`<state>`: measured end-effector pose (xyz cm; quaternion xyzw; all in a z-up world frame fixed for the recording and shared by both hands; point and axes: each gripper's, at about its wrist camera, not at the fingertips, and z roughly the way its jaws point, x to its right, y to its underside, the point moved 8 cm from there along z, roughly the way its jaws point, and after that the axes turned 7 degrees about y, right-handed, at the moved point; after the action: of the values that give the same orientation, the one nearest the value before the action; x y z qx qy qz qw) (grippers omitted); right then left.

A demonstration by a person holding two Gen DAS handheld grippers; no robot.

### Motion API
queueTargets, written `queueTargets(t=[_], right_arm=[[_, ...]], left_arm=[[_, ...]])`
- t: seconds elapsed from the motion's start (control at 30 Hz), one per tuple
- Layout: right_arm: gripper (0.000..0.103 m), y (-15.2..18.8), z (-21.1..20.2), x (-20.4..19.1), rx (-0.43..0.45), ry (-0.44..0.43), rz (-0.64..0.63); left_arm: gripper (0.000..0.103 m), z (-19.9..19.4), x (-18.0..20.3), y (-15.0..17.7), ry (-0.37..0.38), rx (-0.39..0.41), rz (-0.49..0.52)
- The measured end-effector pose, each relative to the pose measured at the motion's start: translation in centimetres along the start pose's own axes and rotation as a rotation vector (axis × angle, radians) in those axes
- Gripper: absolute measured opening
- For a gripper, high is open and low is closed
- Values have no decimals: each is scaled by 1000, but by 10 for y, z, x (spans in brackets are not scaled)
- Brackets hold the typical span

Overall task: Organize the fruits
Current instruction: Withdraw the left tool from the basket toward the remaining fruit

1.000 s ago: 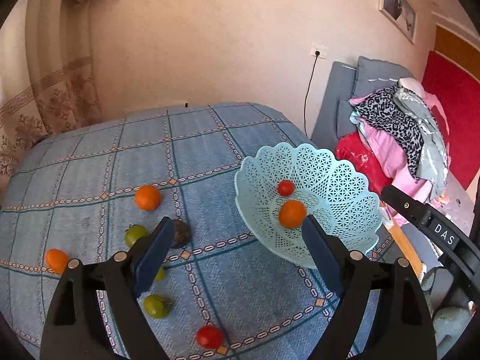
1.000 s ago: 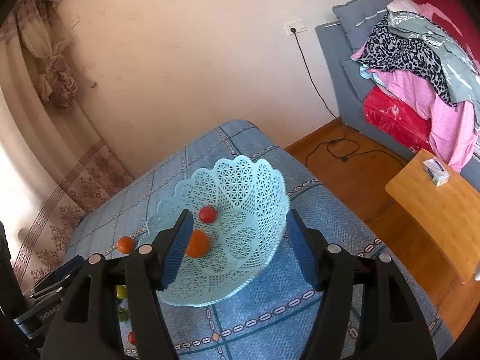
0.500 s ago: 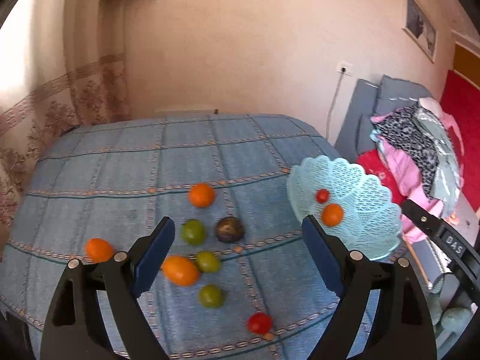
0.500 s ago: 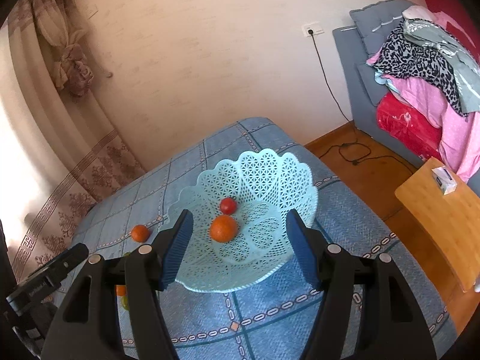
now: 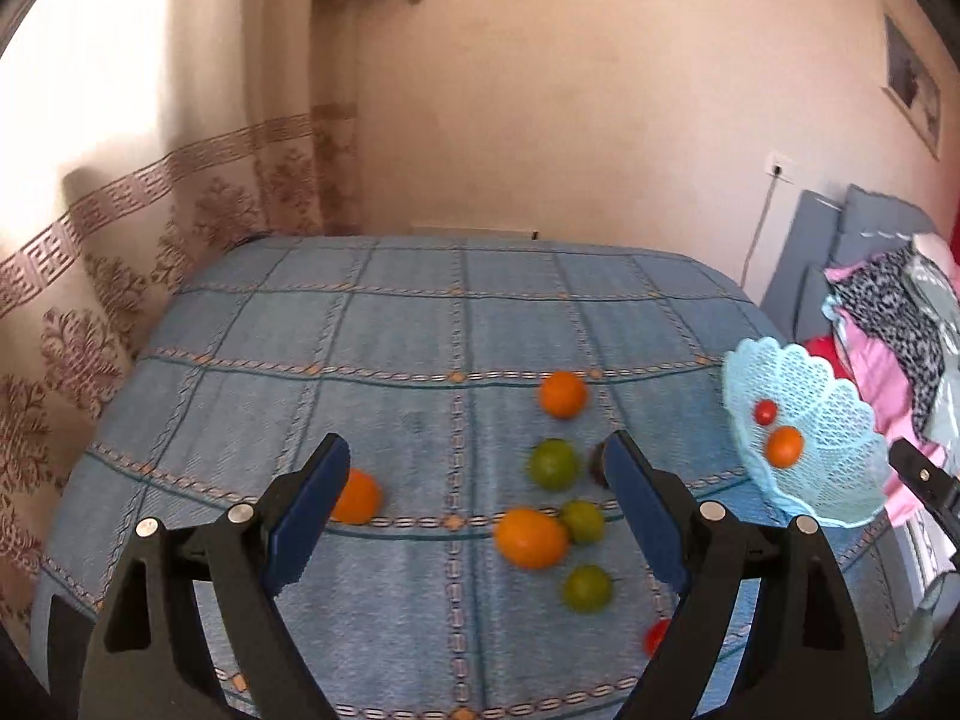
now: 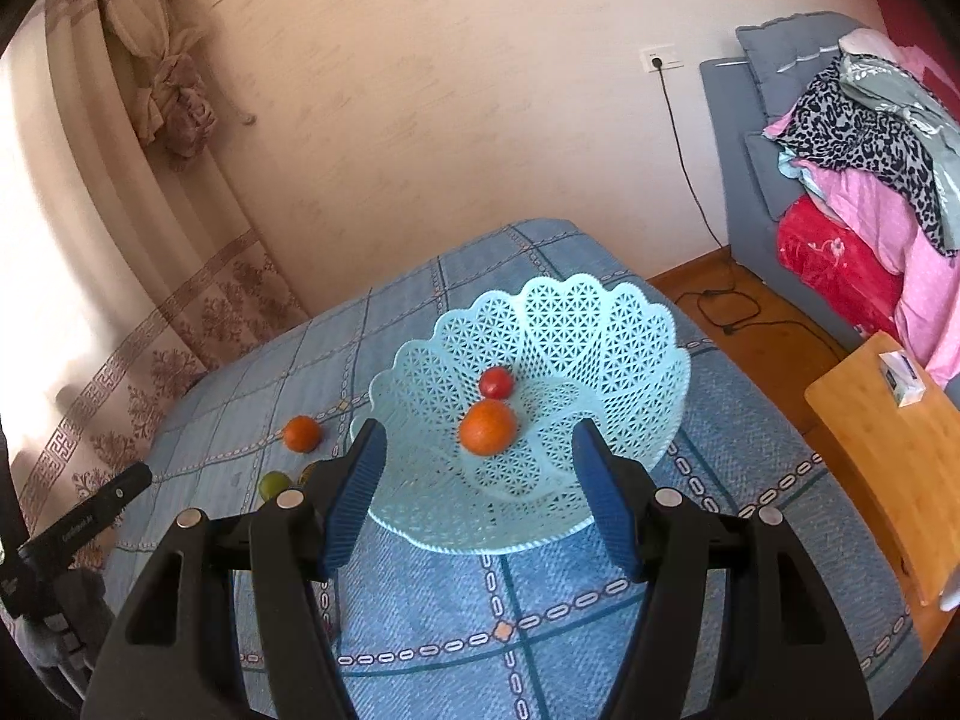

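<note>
Left hand-held gripper (image 5: 474, 504) now over loose fruits (image 5: 530, 537)

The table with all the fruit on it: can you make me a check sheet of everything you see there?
Surface: blue checked tablecloth.
Job's things: light blue basket holds an orange and a small red fruit; oranges, green fruits, a dark one and a red one lie loose on the cloth.
Clutter: nothing seen.
Grippers: left gripper and right gripper open, empty.
Cables: black cord from the wall socket.
Surroundings: curtain, sofa with clothes, wooden side table.
</note>
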<state>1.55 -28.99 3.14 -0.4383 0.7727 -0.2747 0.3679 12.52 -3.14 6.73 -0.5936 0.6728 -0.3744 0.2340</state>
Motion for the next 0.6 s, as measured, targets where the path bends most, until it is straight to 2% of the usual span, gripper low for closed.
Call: queueTargets(t=[0.23,0.6], right_arm=[[66,10,5,-14,-27,-18,-42],[66,22,9,-31,-39,-25,-109]], left_arm=[[86,11,-40,10,-84,-19,-58],[86,47,-70,35,-134,-87,-93]])
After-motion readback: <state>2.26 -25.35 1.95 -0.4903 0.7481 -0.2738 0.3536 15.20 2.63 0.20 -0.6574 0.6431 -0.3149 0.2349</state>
